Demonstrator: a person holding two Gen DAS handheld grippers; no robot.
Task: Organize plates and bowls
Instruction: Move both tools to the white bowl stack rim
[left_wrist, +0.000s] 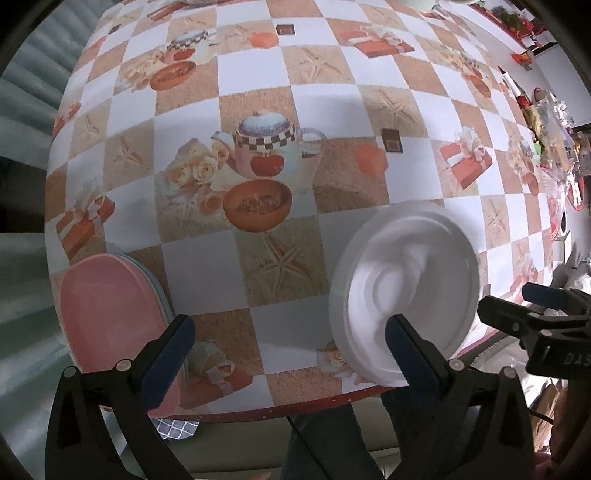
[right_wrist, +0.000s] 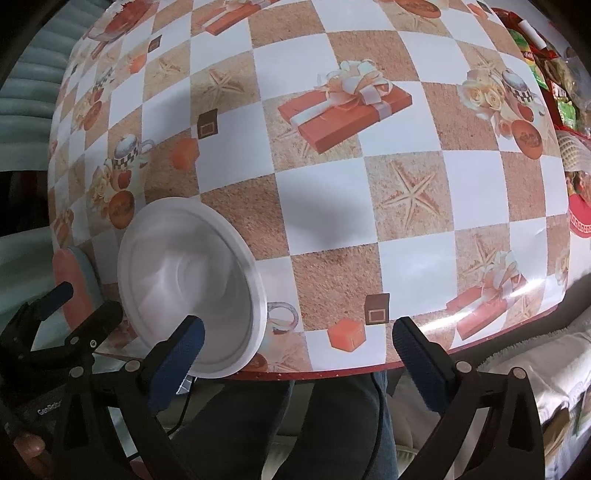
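A white bowl sits open side up on the checkered tablecloth near the table's front edge, and its image is blurred. My left gripper hangs open above the cloth, its right finger overlapping the bowl's near rim in the view without gripping it. At the left edge lies a pink plate on a light blue one. The right gripper is open too, with nothing between its pads; its left finger stands in front of the bowl. Each gripper shows in the other's view.
The table's red-trimmed front edge runs just below both grippers, with a person's legs beneath it. Packets and clutter crowd the far right of the table. A grey checked cloth peeks out under the edge.
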